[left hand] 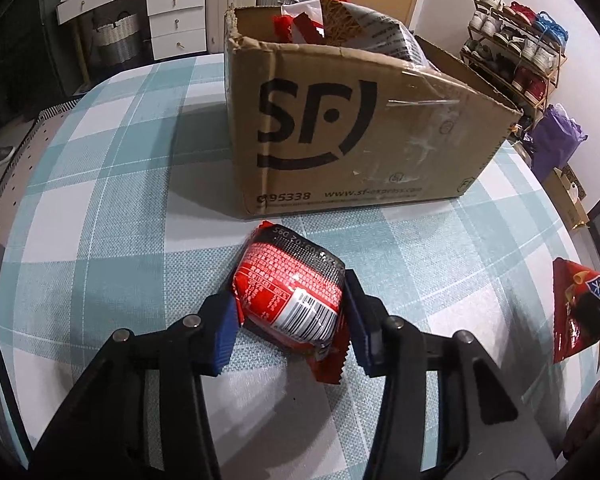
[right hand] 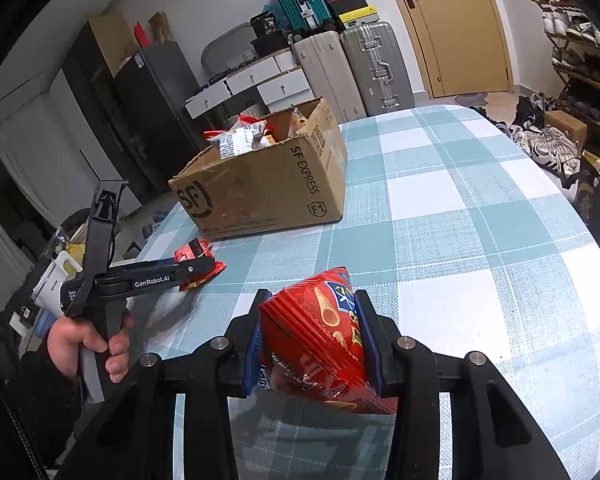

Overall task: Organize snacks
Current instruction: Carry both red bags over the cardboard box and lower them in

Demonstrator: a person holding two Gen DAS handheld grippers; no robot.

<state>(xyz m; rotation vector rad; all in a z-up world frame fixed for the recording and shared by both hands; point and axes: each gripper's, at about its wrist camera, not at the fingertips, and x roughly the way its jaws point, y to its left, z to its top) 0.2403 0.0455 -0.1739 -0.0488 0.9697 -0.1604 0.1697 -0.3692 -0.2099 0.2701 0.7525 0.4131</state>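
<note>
Between left gripper (left hand: pixel 290 312) pads: red packet (left hand: pixel 290 294), pinched (on tablecloth (left hand: pixel 100 208)) | right gripper (right hand: pixel 312 344): clamps chip bag (right hand: pixel 320 340)

A lived-in room of a home, crowded with stored belongings. Shoe rack (left hand: pixel 516 48) loaded with sneakers along one wall, hard-shell suitcases (right hand: pixel 356 68) upright beside a wooden door (right hand: pixel 456 24), white drawer unit (left hand: pixel 172 20) with a woven basket (left hand: pixel 118 36) beside it, table under a blue-and-white checked tablecloth (right hand: pixel 460 208), more shoes loose on the floor.
</note>
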